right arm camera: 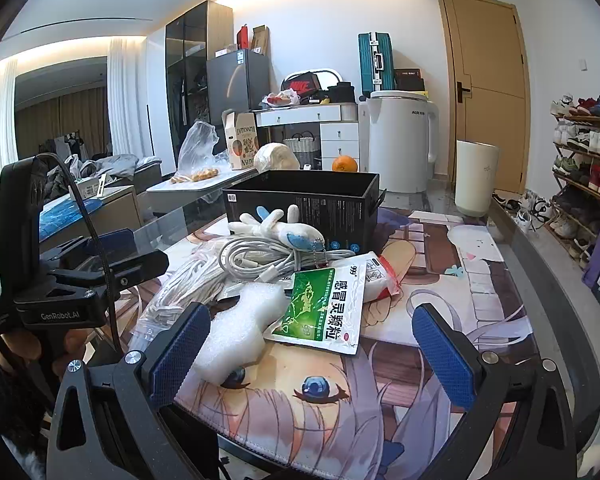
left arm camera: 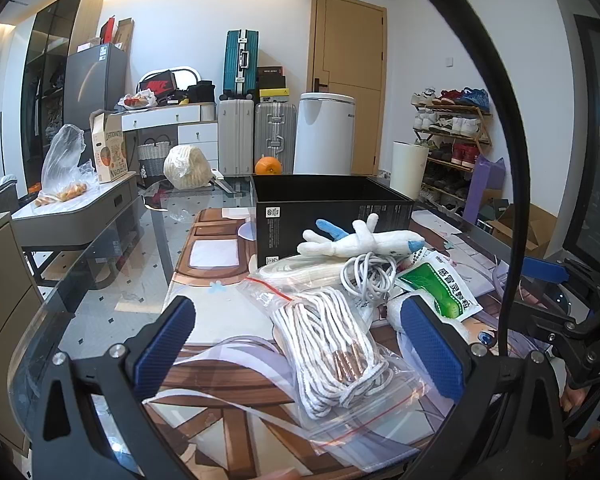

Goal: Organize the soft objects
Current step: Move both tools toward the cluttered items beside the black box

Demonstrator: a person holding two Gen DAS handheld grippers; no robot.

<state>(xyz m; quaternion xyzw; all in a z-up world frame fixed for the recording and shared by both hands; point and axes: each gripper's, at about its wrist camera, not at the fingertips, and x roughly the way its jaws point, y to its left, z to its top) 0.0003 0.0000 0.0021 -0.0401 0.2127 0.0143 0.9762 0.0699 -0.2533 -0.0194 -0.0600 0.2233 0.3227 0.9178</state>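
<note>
1. The left gripper (left arm camera: 298, 344) hangs low over the table with its blue fingers (left arm camera: 165, 346) spread wide and nothing between them; under the gap lies a clear zip bag with white cord (left arm camera: 332, 354) inside.
2. The right gripper (right arm camera: 314, 354) is also released, its fingers (right arm camera: 444, 354) far apart above the printed desk mat (right arm camera: 440, 320). A white foam piece (right arm camera: 236, 332) lies just beside its left finger; whether it touches the pad I cannot tell from this angle.
3. The soft things make one pile on the mat, in front of the open black box (right arm camera: 304, 204).
4. On top, close to the box wall, lies a white plush toy (left arm camera: 360, 240) with blue parts.
5. Below it is a coiled white cable (right arm camera: 260, 258), and next to that a green and white sachet (right arm camera: 322, 304) that leans partly on the foam.
6. An orange (left arm camera: 268, 166) stands behind the box.
</note>
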